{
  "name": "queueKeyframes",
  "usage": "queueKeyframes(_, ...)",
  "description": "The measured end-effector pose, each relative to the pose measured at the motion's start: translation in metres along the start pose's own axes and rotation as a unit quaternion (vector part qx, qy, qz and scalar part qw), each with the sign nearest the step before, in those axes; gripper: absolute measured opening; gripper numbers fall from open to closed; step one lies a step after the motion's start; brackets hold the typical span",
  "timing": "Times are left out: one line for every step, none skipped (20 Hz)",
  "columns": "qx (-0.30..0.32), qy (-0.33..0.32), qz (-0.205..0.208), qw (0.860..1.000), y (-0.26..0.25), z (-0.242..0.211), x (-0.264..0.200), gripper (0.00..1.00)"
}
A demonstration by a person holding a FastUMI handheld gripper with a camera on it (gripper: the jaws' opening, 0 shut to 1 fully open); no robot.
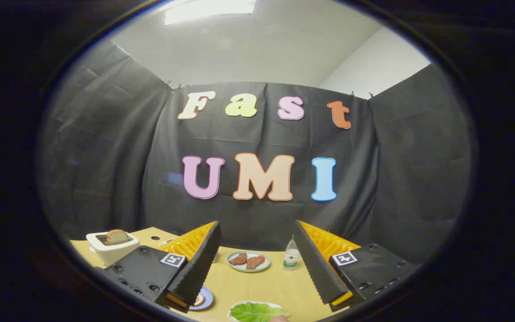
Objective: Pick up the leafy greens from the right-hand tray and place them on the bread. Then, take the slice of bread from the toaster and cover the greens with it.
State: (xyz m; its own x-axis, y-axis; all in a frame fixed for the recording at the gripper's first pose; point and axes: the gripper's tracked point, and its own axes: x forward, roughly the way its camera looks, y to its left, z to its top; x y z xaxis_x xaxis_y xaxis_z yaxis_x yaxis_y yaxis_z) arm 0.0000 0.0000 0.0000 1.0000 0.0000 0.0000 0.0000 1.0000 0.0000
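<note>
The claw [257, 268] is held above the worktop [257, 284] with its two fingers [197, 268] spread wide and nothing between them; it is released. Beyond the fingers, at 12 o'clock from the gap, a pale green plate [248, 261] carries two reddish-brown meat slices [247, 260] lying side by side. Just beside that plate, at 3 o'clock, stands a small clear bottle [291, 256] with a green label; the right finger cuts off its right side. At 10 o'clock from the claw, near the back left corner of the worktop, a white toaster [112, 248] holds a slice of bread [116, 236] upright in its slot, with only the top of the slice showing. At 6 o'clock, nearest the viewer and between the fingertips, the leafy greens [255, 312] lie on a white tray [239, 306]; tray and greens are cut off at the lower limit of the view, so their full shape cannot be determined. A small pinkish object touches the greens on their right side; it is too cropped to identify. At 7 o'clock, a blue plate [204, 298] is mostly hidden behind the left fingertip; something round and light brown lies on it, and whether this is the bread cannot be told.
</note>
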Motion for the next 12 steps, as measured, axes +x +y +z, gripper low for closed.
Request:
queueKeyframes(0.001,0.001,0.0,1.0,-0.002,0.0,0.001,1.0)
queueKeyframes(0.001,0.002,0.0,1.0,-0.004,-0.001,0.001,1.0)
queueKeyframes(0.001,0.003,-0.001,1.0,-0.006,-0.002,0.001,1.0)
queueKeyframes(0.001,0.003,-0.001,1.0,-0.008,-0.002,0.001,1.0)
queueKeyframes(0.0,0.003,0.0,1.0,-0.009,-0.002,0.002,1.0)
queueKeyframes(-0.001,0.005,0.0,1.0,-0.01,-0.004,0.002,1.0)
queueKeyframes(-0.002,0.006,-0.001,1.0,-0.012,-0.004,0.002,1.0)
queueKeyframes(-0.001,0.006,-0.001,1.0,-0.013,-0.005,0.002,1.0)
queueKeyframes(0.001,0.006,0.0,1.0,-0.013,-0.005,0.002,1.0)
queueKeyframes(0.002,0.008,0.002,1.0,-0.012,-0.006,0.002,1.0)
queueKeyframes(0.001,0.009,0.003,1.0,-0.013,-0.006,0.002,1.0)
queueKeyframes(-0.001,0.01,0.004,1.0,-0.013,-0.007,0.002,1.0)
